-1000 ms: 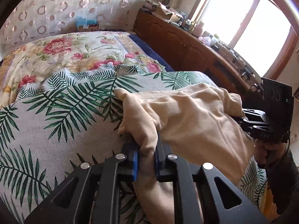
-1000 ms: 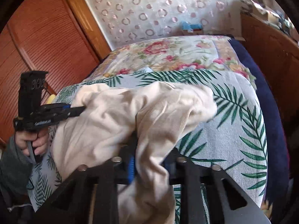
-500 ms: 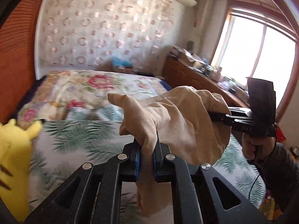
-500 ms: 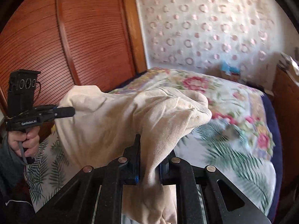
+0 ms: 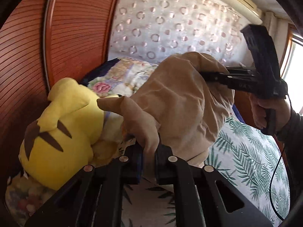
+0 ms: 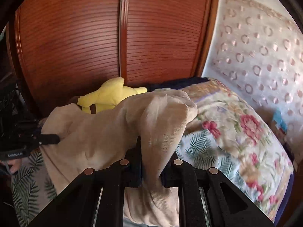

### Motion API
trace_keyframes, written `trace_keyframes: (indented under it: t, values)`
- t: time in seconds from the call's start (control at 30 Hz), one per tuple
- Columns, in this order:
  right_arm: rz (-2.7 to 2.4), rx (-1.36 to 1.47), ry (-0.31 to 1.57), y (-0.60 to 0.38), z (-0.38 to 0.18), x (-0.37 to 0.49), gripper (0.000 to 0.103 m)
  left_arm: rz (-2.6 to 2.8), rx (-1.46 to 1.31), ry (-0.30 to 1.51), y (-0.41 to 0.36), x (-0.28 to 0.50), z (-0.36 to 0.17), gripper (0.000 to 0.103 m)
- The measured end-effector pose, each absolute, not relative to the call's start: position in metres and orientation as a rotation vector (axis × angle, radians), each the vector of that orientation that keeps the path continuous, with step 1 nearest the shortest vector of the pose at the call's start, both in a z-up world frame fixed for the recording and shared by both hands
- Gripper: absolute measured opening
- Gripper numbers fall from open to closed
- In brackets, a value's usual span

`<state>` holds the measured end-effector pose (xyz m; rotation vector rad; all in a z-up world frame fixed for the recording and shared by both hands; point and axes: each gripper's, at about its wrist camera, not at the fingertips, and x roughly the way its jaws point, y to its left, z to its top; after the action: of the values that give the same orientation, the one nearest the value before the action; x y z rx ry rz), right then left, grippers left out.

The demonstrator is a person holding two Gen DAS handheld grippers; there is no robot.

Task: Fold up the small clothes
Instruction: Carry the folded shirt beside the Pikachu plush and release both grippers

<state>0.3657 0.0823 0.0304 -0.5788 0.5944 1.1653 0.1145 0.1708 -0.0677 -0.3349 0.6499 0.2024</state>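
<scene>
Beige cloth is filling the gap at the bottom centre of both wrist views, and I am pinching it in both places. My left gripper [image 5: 148, 162] is clamping a thin twisted edge of the garment [image 5: 181, 106], and my right gripper [image 6: 151, 164] is biting a thicker bunched fold of the same garment [image 6: 113, 132]. I am judging that I am holding two edges apart like this so the piece is hanging between them and can be laid down flat for a fold; it is not folded yet.

The garment is looking soft, creased and puffed up in a rounded hump between the grips, with one pointed corner sticking out to the left in the left view. It is being held up off the bed [image 6: 223, 145], not lying on it, as far as I can tell.

Just beyond the cloth, at the left of the left view, a yellow plush [image 5: 62, 132] is lying on the bedding. In the same view my right gripper is reaching into the cloth from the right, with my hand [image 5: 265, 111] around its handle. Farthest off, a wooden wardrobe [image 6: 123, 37] is standing behind the bed.
</scene>
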Motion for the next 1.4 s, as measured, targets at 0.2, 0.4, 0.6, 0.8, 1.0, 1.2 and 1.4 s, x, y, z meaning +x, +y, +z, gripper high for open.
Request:
trace_keyframes:
  t: [0.2, 0.4, 0.6, 0.8, 1.0, 1.2, 1.4]
  values:
    - [1.109, -0.550, 0.667, 0.127, 0.015, 0.405, 0.016, 0.230, -0.362, 0.710, 0.187, 0.120, -0.086, 0.012]
    - [0.992, -0.403, 0.689, 0.124, 0.013, 0.418, 0.044, 0.247, -0.330, 0.712, 0.190, 0.120, -0.086, 0.020]
    - [0.911, -0.317, 0.798, 0.090, -0.012, 0.417, 0.044, 0.259, -0.280, 0.635, 0.191, 0.108, -0.066, 0.057]
    - [0.902, -0.146, 0.903, 0.062, -0.020, 0.410, 0.044, 0.230, -0.224, 0.658, 0.184, 0.120, -0.066, 0.070]
    - [0.912, 0.001, 0.979, 0.051, -0.031, 0.431, 0.051, 0.197, -0.200, 0.750, 0.173, 0.138, -0.082, 0.070]
    - [0.942, 0.033, 0.915, 0.049, -0.038, 0.450, 0.006, 0.203, -0.176, 0.796, 0.172, 0.141, -0.089, 0.070]
    - [0.837, -0.040, 0.847, 0.061, -0.039, 0.459, 0.004, 0.203, -0.176, 0.805, 0.172, 0.140, -0.090, 0.070]
